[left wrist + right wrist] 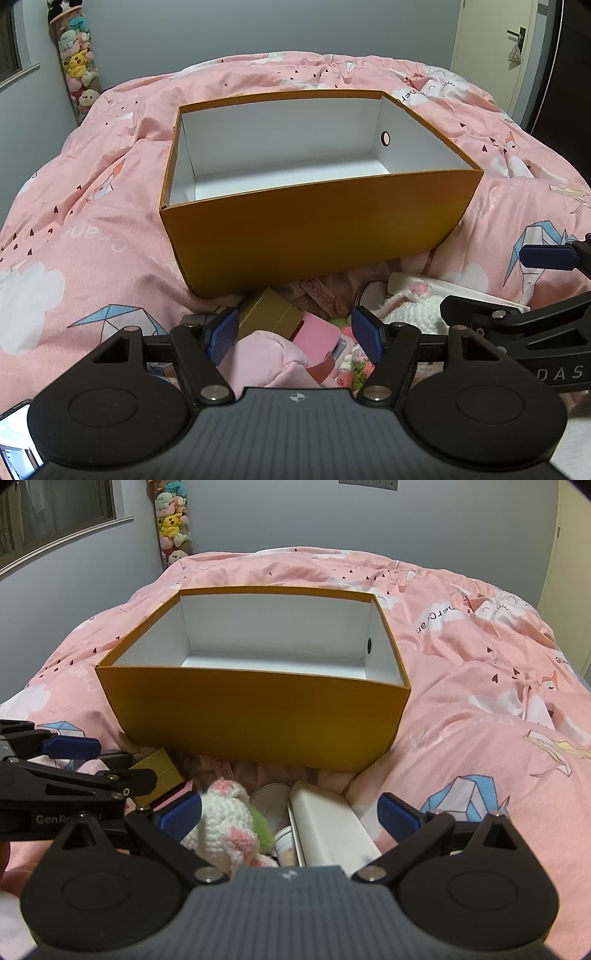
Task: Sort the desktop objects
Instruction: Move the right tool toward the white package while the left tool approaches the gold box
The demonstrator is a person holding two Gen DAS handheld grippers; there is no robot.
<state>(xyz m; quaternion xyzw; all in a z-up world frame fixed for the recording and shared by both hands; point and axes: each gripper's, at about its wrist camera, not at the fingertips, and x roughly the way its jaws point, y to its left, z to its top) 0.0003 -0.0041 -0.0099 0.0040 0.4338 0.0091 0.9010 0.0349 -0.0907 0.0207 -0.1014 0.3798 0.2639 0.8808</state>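
Note:
An open orange box (317, 225) with a white inside stands empty on the pink bedspread; it also shows in the right wrist view (258, 720). A pile lies in front of it: a gold box (269, 314), a pink case (319, 334), a pink cloth pouch (266, 358), a white crocheted toy (225, 812), a white case (328, 823) and a round tin (271, 797). My left gripper (295, 334) is open above the gold box and pink case. My right gripper (290, 812) is open above the toy and white case.
The pink bedspread (92, 240) has soft folds all around the box. A phone screen (14, 435) shows at the lower left. A column of plush toys (171, 520) hangs on the far wall. A door (491, 44) is at the far right.

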